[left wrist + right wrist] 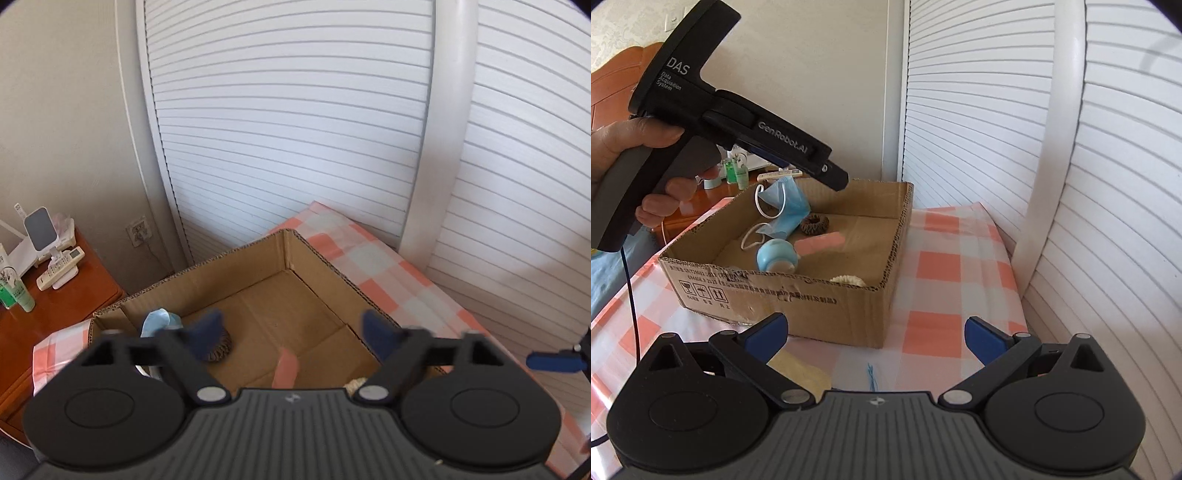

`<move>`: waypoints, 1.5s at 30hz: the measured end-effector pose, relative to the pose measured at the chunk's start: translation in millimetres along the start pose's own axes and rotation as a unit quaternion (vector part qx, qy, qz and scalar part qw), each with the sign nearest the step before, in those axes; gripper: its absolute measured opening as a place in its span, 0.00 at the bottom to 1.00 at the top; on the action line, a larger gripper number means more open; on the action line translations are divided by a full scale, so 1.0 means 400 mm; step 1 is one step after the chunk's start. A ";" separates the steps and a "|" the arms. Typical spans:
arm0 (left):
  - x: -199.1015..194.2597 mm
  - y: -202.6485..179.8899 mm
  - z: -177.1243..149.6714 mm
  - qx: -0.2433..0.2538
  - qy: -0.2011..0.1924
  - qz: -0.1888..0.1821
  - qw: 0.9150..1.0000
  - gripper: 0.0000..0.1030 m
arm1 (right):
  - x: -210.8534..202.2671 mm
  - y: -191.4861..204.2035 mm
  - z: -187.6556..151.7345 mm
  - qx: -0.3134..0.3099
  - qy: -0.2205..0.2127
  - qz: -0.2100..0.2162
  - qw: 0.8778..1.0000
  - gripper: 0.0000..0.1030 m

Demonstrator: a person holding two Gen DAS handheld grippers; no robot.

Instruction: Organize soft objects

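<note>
The cardboard box (798, 266) sits on the checked cloth (938, 266) of what looks like a bed, and it serves as the landmark for everything else. Inside it lie at least 5 soft things: a blue face mask (785, 206) leaning against the box's far-left wall, a brown scrunchie (815, 224) just beside the mask toward the box's middle, a pink strip (820, 243) on the box floor near the middle, a round light-blue object (776, 255) close to the box's near wall, and a cream ruffled piece (848, 281) tucked right against that near wall. Judged from this, most of the sorting looks done. Outside the box, in front of its near wall, a pale yellow piece (801, 369) lies on the cloth partly under the right gripper (875, 338), and a small blue thread (872, 376) lies beside it; these seem to be what is left, though what the yellow piece is cannot be told. The left gripper (291, 332) hangs above the box's left part with its jaws spread wide and nothing between them; in the right wrist view the mask sits just below its nose without being pinched. The right gripper's jaws are also spread as wide as they go, empty, in front of the box and touching nothing that shows.
</note>
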State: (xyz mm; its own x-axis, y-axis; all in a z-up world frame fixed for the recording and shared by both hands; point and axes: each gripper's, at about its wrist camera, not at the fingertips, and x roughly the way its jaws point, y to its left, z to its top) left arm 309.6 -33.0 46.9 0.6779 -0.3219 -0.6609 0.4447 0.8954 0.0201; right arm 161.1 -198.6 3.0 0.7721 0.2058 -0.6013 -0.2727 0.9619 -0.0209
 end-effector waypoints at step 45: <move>-0.249 -0.091 -0.442 -0.069 0.009 0.064 0.996 0.99 | -0.050 0.113 -0.104 -0.014 0.056 -0.021 0.998 1.00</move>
State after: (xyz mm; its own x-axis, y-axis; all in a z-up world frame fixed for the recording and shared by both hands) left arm 122.5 20.9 -20.6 0.7127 -0.1984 -0.6729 0.2707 0.9627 0.0029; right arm 109.6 -166.5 -19.3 0.7150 0.1427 -0.6845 -0.2581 0.9637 -0.0687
